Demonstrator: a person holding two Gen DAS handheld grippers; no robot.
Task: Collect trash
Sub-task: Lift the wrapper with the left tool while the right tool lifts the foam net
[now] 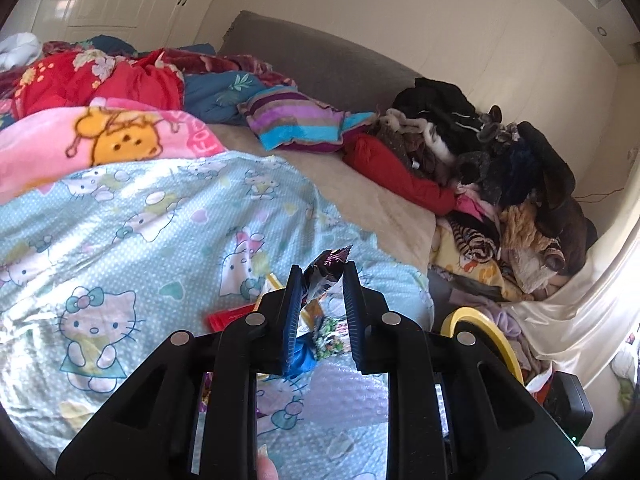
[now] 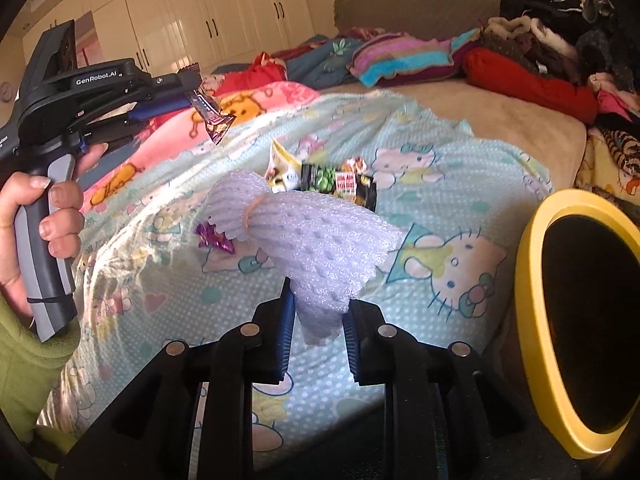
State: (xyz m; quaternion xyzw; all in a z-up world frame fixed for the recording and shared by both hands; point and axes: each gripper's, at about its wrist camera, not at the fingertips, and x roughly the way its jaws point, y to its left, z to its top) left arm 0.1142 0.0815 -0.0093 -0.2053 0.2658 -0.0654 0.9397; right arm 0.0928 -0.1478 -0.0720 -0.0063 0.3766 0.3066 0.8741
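My left gripper (image 1: 322, 268) is shut on a dark, shiny candy wrapper (image 1: 332, 260) and holds it above the bed. In the right wrist view that gripper (image 2: 191, 80) is at the upper left, held by a hand, with the wrapper (image 2: 214, 120) dangling from it. My right gripper (image 2: 318, 292) is shut on the lower end of a white foam net sleeve (image 2: 312, 236), lifted off the quilt. On the quilt lie a purple foil scrap (image 2: 214, 238), a yellow-white packet (image 2: 282, 168) and dark snack packets (image 2: 340, 182). A yellow-rimmed bin (image 2: 532, 280) stands at the right.
A Hello Kitty quilt (image 1: 140, 220) covers the near bed. Pink and red blankets, a striped pillow (image 1: 296, 120) and a big pile of clothes (image 1: 500, 168) lie further back. The bin's rim (image 1: 492, 328) sits beside the bed's edge. White wardrobes (image 2: 208, 20) line the far wall.
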